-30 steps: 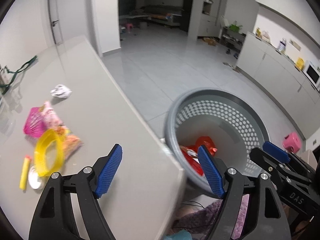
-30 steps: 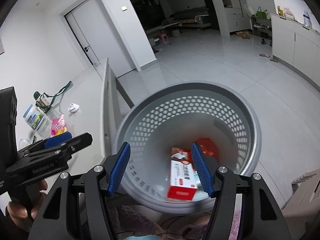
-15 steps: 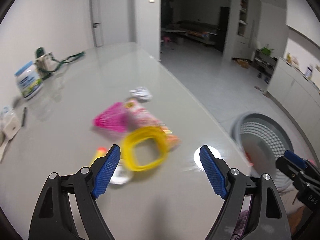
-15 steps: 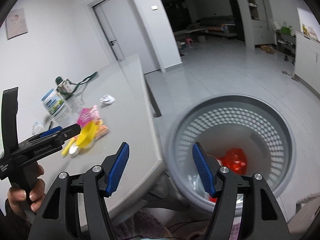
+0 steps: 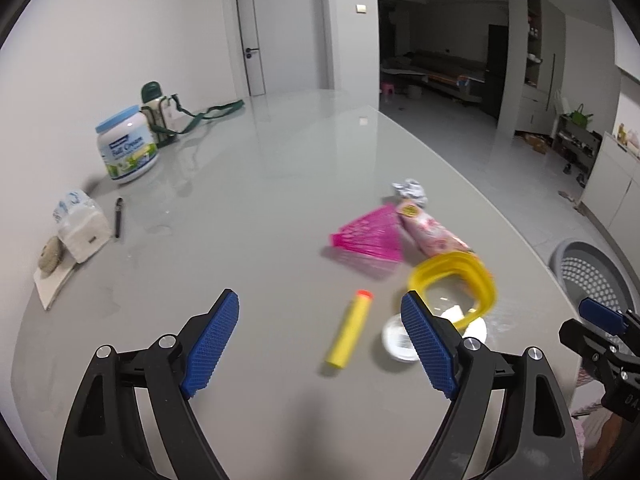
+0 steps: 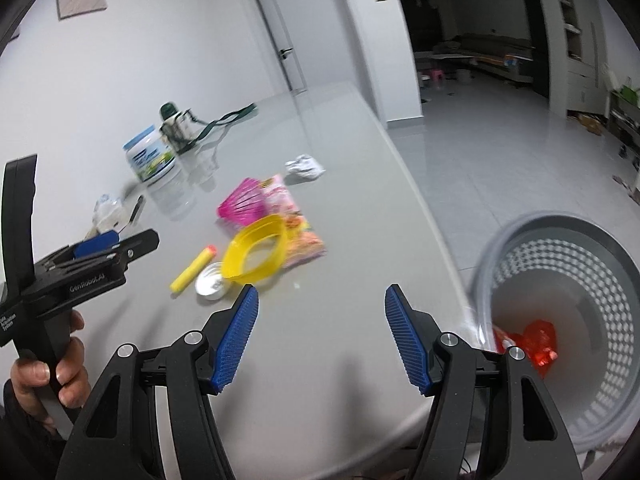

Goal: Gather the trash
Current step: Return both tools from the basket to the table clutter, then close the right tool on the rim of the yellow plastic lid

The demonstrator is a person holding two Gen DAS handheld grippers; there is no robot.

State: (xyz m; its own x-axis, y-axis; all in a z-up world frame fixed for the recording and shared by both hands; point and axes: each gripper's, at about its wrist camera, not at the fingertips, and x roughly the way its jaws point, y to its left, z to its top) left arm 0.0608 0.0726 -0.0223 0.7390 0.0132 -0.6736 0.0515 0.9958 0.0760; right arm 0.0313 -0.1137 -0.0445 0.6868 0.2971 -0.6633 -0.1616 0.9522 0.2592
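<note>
- Nearest the cameras, the left claw (image 5: pixel 320 344) hangs over the grey counter (image 5: pixel 256 208) with its blue pads spread wide and nothing between them.
- The right claw (image 6: pixel 318 338) is likewise released, empty, over the counter's near edge; a hand (image 6: pixel 48 376) grips the left tool's handle at the picture's left.
- Just ahead of the left claw lies a yellow foam dart (image 5: pixel 347 330) with an orange tip, flat on the counter.
- Beside it sit a round white lid (image 5: pixel 394 340) and a yellow plastic ring frame (image 5: pixel 452 284), tilted and leaning partly over the lid.
- Behind those lie a pink-patterned snack wrapper (image 5: pixel 430 230) and a pink ribbed fan-shaped piece (image 5: pixel 370 234), touching each other.
- Farther on is a crumpled white paper ball (image 5: pixel 410 191), apart from the pile.
- Off the counter's right edge, on the floor, stands a grey perforated basket (image 6: pixel 592 264) with red wrapping (image 6: pixel 538 340) inside.
- Far left on the counter: a tissue pack (image 5: pixel 82 226), a milk-powder tub (image 5: pixel 127 148), a green-capped flask (image 5: pixel 158 114).
</note>
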